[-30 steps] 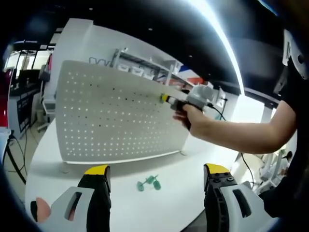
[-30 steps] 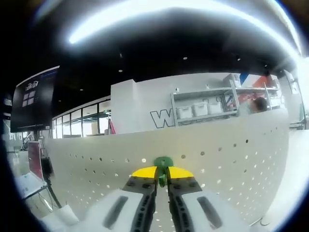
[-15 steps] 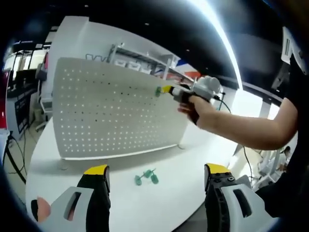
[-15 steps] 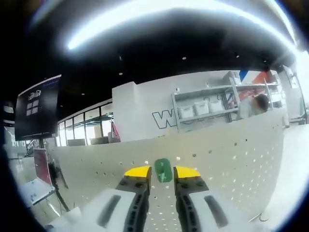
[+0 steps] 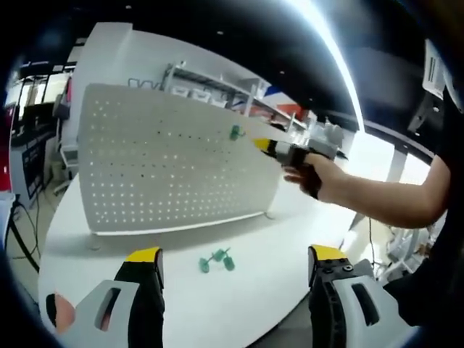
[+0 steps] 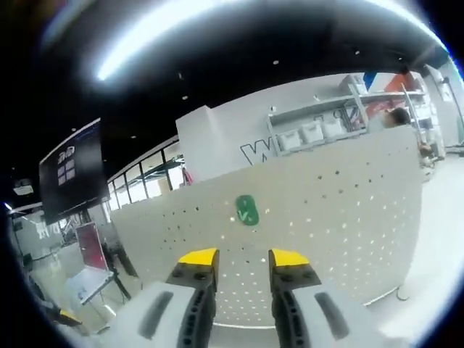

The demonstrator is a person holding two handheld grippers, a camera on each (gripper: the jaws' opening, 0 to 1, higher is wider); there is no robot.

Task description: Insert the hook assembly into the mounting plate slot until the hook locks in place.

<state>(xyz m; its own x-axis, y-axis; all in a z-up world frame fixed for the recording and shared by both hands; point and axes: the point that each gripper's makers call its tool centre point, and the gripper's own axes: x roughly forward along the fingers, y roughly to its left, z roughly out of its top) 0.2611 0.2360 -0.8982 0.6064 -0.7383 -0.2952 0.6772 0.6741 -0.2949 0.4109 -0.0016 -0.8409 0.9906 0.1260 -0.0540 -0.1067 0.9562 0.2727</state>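
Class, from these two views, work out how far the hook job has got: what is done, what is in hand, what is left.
Done: a green hook sits on the pegboard, apart from the right gripper, whose jaws stand open. In hand: nothing; the left gripper is open too. Left: two more green hooks lie on the table. Whether the mounted hook has locked cannot be told.

small green plastic hook on the white perforated board (image 6: 246, 210): how it seats in the holes too small to tell | loose green hook pieces on the white table (image 5: 215, 260): shapes and count unclear | white perforated board (image 6: 348, 217): foot cut off by right gripper view's edge
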